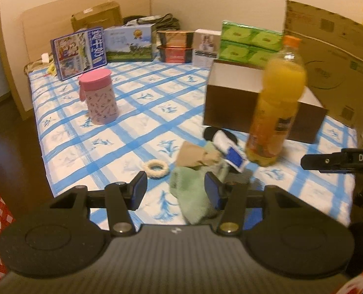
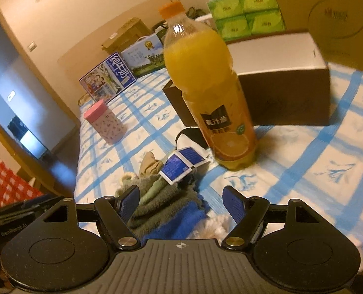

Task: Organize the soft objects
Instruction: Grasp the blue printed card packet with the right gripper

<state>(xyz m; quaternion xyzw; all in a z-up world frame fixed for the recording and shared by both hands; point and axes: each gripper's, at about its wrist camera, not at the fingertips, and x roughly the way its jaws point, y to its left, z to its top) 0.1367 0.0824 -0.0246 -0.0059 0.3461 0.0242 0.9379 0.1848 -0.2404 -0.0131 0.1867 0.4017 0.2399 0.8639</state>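
Observation:
A heap of soft things lies on the blue-checked bedsheet (image 1: 137,112): a green fuzzy cloth (image 1: 193,196), a tan sock (image 1: 193,156), a white sock with a blue card label (image 1: 232,156) and a black piece (image 1: 210,132). A cream fabric ring (image 1: 155,168) lies to the left of the heap. My left gripper (image 1: 176,189) is open, low over the green cloth. In the right wrist view my right gripper (image 2: 181,201) is open over the green cloth (image 2: 161,203), a blue cloth (image 2: 181,223) and a white fluffy piece (image 2: 218,225). The labelled sock (image 2: 181,166) lies just beyond.
An orange juice bottle (image 1: 277,103) stands right of the heap, before a brown box with a white top (image 1: 242,98). A pink-lidded canister (image 1: 99,95) stands at the left. Cartons, green tissue packs (image 1: 247,41) and a cardboard sheet (image 1: 333,56) line the back.

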